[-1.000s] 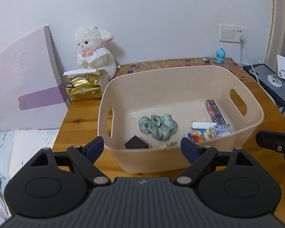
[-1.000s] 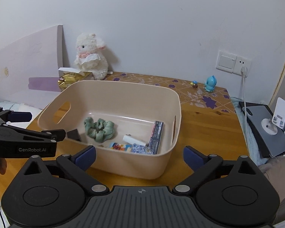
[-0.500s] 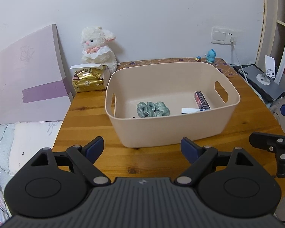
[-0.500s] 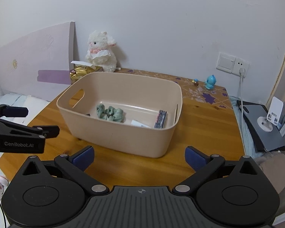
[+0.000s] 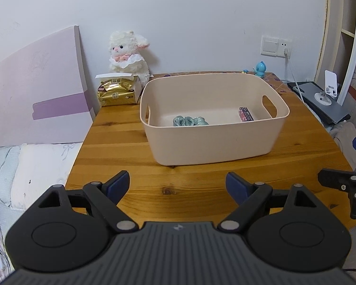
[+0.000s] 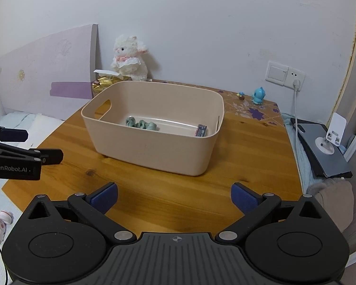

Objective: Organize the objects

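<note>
A beige plastic bin [image 5: 213,144] [image 6: 152,152] stands on the wooden table [image 5: 121,142]. Inside it lie a green scrunchie [image 5: 189,121] [image 6: 141,124] and a dark patterned pack [image 5: 245,114] [image 6: 201,130]; the near wall hides the rest of the floor. My left gripper [image 5: 178,184] is open and empty, over the table's front edge, well short of the bin. My right gripper [image 6: 174,198] is open and empty, also short of the bin. Each gripper shows at the other view's edge: the right one [image 5: 344,185], the left one [image 6: 23,156].
A white plush lamb [image 5: 128,57] and a gold packet [image 5: 116,91] sit at the table's back left. A small blue figure [image 5: 259,67] stands at the back right by a wall socket and cable. A grey device [image 5: 320,102] lies right of the table. A bed lies left.
Both grippers have pulled back and away from the bin, which now looks smaller and farther. Less of the bin's floor shows. Both stay open and empty.
</note>
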`<state>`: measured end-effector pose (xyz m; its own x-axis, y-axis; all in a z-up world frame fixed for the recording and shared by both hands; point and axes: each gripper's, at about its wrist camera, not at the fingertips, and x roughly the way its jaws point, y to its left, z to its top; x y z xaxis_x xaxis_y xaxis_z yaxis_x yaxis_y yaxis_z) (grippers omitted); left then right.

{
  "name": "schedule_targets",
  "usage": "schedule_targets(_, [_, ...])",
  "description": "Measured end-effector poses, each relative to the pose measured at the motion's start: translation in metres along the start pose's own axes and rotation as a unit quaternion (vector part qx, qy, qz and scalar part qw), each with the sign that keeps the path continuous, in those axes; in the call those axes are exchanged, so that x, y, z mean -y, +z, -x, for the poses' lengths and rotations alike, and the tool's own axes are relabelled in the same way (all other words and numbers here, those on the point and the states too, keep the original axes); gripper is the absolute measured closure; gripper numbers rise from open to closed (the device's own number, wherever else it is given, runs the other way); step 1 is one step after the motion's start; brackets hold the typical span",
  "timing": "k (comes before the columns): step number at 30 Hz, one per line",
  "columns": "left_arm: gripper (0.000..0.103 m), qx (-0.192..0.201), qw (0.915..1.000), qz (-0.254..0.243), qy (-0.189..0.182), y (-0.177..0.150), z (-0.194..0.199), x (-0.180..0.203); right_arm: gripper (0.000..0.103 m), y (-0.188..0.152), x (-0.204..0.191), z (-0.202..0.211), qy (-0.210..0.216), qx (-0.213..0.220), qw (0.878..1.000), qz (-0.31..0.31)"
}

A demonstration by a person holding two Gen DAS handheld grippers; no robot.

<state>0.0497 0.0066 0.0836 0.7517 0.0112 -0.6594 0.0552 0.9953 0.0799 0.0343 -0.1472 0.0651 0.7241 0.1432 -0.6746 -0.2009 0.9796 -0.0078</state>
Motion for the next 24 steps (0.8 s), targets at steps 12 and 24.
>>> schedule_targets(12, [0.014, 0.007, 1.0000, 0.003, -0.002, -0.011, 0.017, -0.007, 0.000, -0.013, 0.001, 0.016, -0.001, 0.010, 1.000, -0.006])
schedule_targets(24, [0.014, 0.017, 0.9998, 0.004, -0.008, -0.018, 0.033, -0.008, 0.000, -0.014, -0.005, 0.028, -0.007, 0.017, 1.000, 0.003])
